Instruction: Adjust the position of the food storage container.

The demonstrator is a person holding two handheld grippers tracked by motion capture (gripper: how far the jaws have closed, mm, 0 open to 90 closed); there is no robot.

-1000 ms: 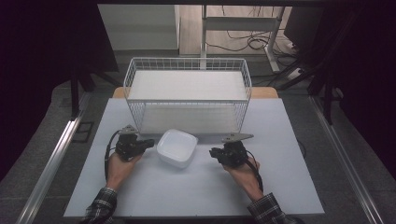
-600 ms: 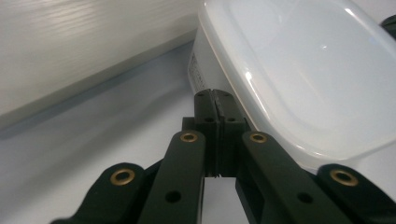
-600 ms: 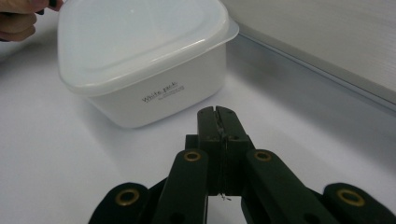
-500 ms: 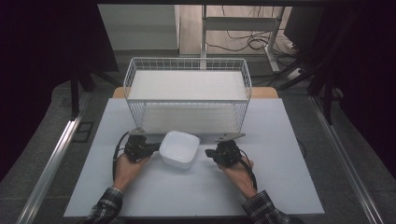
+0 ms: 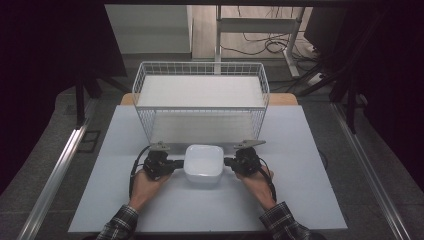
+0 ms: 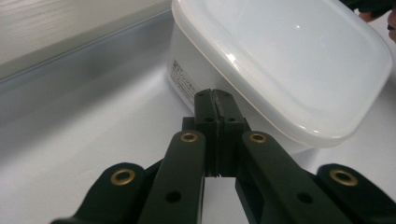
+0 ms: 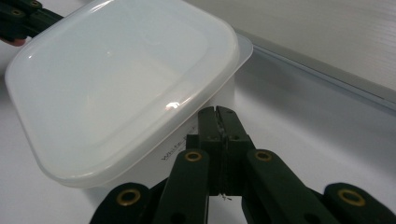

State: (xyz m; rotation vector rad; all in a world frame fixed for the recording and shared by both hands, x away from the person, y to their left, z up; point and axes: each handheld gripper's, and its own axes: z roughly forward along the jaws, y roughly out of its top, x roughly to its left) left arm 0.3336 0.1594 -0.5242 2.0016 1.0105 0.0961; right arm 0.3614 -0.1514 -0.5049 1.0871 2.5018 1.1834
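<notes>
The white lidded container (image 6: pixel 280 60) is running off the left gripper view's top edge; its side label (image 6: pixel 183 79) is showing print too small to read beside the closed jaws.

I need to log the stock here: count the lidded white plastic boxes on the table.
1. The white box sits on the table in front of the wire basket, between the left gripper and the right gripper, both shut.

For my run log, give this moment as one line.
left gripper shut at lidded white plastic container | right gripper shut opposite | white wire basket behind
</notes>
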